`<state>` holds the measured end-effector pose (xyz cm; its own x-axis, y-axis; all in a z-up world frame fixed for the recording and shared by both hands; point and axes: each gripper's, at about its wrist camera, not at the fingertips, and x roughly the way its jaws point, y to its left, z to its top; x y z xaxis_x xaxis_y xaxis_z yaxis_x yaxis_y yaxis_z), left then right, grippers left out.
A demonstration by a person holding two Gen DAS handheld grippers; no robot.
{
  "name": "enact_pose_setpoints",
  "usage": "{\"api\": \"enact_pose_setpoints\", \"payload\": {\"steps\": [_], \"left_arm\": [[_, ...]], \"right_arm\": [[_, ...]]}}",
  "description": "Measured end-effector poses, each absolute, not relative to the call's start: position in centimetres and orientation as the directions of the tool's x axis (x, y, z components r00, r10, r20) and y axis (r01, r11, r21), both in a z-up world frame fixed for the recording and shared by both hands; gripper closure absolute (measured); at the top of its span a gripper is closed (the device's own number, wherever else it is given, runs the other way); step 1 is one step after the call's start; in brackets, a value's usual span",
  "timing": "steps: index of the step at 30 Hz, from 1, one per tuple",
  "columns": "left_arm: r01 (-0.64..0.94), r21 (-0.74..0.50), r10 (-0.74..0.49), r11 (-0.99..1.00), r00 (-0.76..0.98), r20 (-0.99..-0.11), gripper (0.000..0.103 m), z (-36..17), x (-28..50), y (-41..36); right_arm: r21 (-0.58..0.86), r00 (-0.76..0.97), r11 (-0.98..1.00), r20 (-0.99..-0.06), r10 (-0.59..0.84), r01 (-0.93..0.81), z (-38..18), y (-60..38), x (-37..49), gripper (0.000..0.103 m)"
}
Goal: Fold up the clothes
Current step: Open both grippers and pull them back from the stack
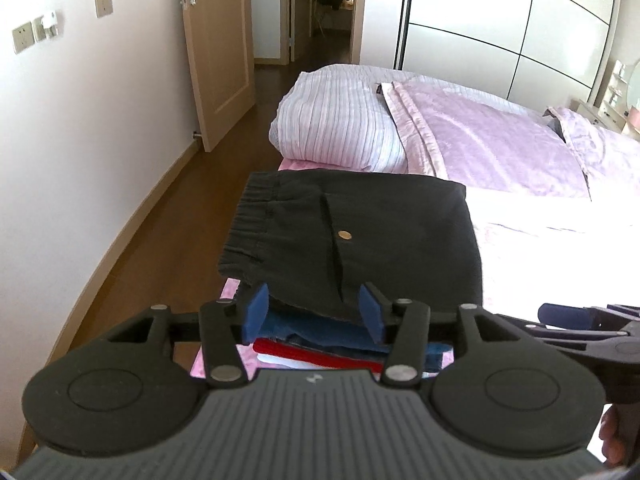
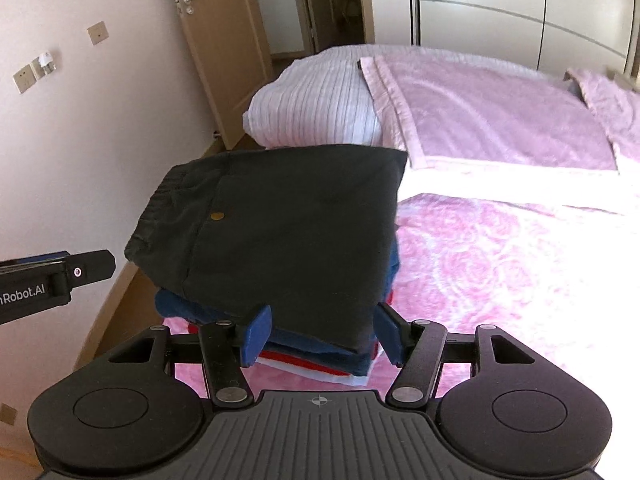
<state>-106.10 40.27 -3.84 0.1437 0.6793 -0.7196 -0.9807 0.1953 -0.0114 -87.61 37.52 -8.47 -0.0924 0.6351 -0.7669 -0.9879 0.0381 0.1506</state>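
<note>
Your left gripper (image 1: 316, 310) and right gripper (image 2: 322, 334) both sit spread apart, gripping nothing. Black shorts (image 1: 360, 236) top the stack of folded clothes (image 1: 320, 348) on the bed (image 2: 500, 280).

We see the shorts (image 1: 360, 236) on top of the pile (image 1: 320, 340), which sits at the near left corner of the bed (image 2: 500, 264). Behind the pile lies a folded quilt (image 1: 336, 124), and to its right a blanket (image 1: 492, 140) is spread over the bed. The left gripper (image 1: 316, 312) is at the near edge of the pile, and the right gripper (image 2: 320, 334) is beside it to the right. The floor (image 1: 160, 224) runs along the bed's left, with a wall (image 1: 80, 120) and a door (image 1: 220, 48) beyond.
</note>
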Motion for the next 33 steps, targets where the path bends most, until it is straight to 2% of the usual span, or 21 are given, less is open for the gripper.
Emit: {"api": "enact_pose_setpoints", "payload": {"steps": [2,10,15,19,22,30,33], "left_arm": [[-0.982,0.001,0.689,0.186,0.130,-0.713,0.049,-3.3,-105.6,39.1],[-0.990,0.046,0.727,0.137,0.069,-0.684,0.035,-1.4,-103.7,33.9],[-0.991,0.082,0.734,0.102,0.020,-0.679,0.034,-1.2,-102.9,30.7],[-0.991,0.084,0.723,0.102,0.016,-0.691,0.033,-1.4,-102.6,28.9],[-0.990,0.085,0.733,0.109,0.022,-0.680,0.026,-1.3,-102.6,28.3],[-0.985,0.102,0.782,0.138,0.045,-0.622,0.021,-0.2,-103.5,28.8],[-0.979,0.085,0.768,0.184,0.089,-0.635,0.021,0.0,-105.0,29.6]], "right_arm": [[0.147,-0.099,0.021,-0.760,0.642,-0.989,-8.0,36.7,-87.5,0.043],[0.100,-0.107,-0.051,-0.722,0.683,-0.994,-6.2,32.7,-86.7,0.043],[0.219,-0.195,-0.047,-0.726,0.659,-0.975,-6.5,30.0,-84.6,0.043],[0.214,-0.184,-0.038,-0.720,0.670,-0.976,-6.0,28.4,-84.5,0.043],[0.207,-0.173,-0.031,-0.714,0.678,-0.978,-5.6,27.3,-84.4,0.043],[0.194,-0.116,0.028,-0.693,0.712,-0.981,-4.5,25.5,-85.2,0.043],[0.200,-0.089,0.071,-0.687,0.721,-0.977,-4.2,25.8,-86.7,0.043]]}}
